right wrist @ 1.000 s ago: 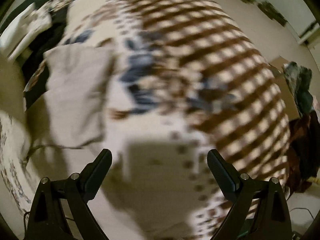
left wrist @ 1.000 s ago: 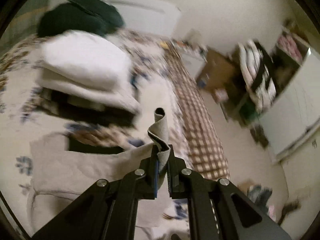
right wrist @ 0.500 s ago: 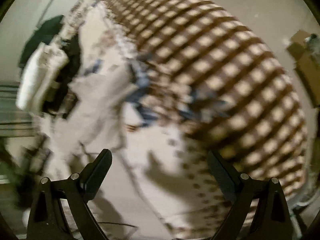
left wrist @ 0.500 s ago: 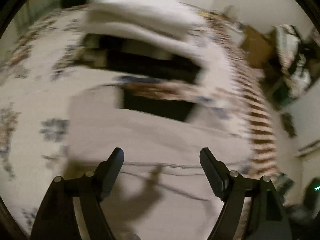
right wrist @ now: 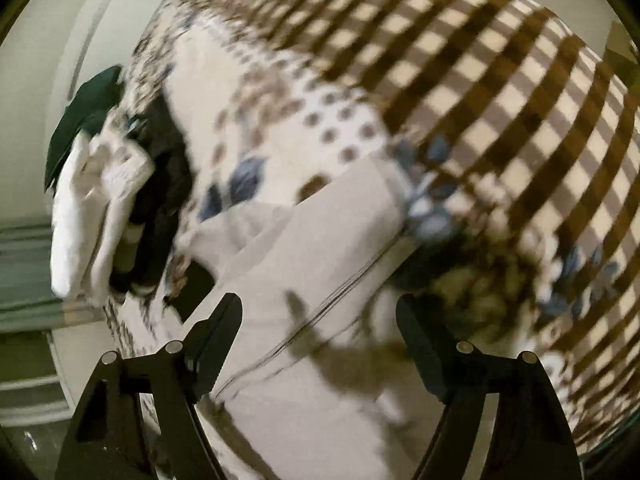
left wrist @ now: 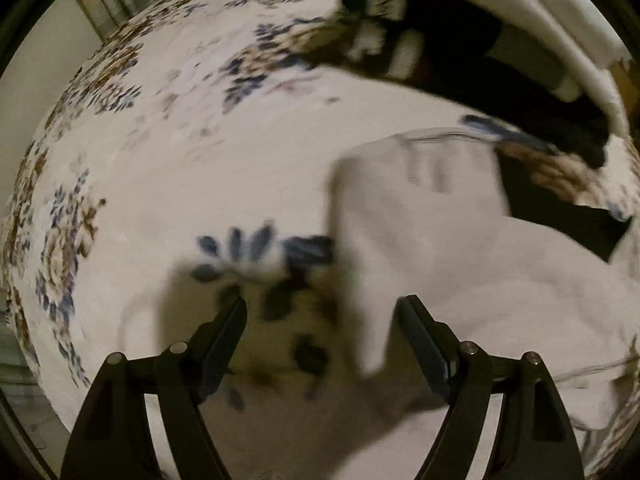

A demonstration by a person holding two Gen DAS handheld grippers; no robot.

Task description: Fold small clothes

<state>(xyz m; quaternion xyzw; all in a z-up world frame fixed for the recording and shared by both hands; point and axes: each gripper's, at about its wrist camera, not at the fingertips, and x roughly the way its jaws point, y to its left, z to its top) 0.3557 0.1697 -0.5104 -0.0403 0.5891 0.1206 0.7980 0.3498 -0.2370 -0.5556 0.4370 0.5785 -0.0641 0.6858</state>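
A second ago the left tool (left wrist: 322, 334) was pinched tight on a corner of the pale cloth (left wrist: 420, 208). Now its jaws stand wide apart and hold nothing. The cloth has dropped back onto the bed (left wrist: 168, 132). One floppy corner of it hangs down between the jaws, but the pads do not press on it.

The right tool (right wrist: 318, 330) was wider a second ago. Its jaws are closing now. The cloth (right wrist: 320, 240) lies under them, and nothing is gripped.

From the right tool's camera, the cloth lies flat on the flowery bed cover. Its long way runs from the lower left up to the upper right. A dark line (right wrist: 320, 312) crosses it the same way.

A pile of folded clothes (right wrist: 84, 208), white on top and black under, sits at the far left on the bed. A brown checked blanket (right wrist: 500, 100) lies at the right.
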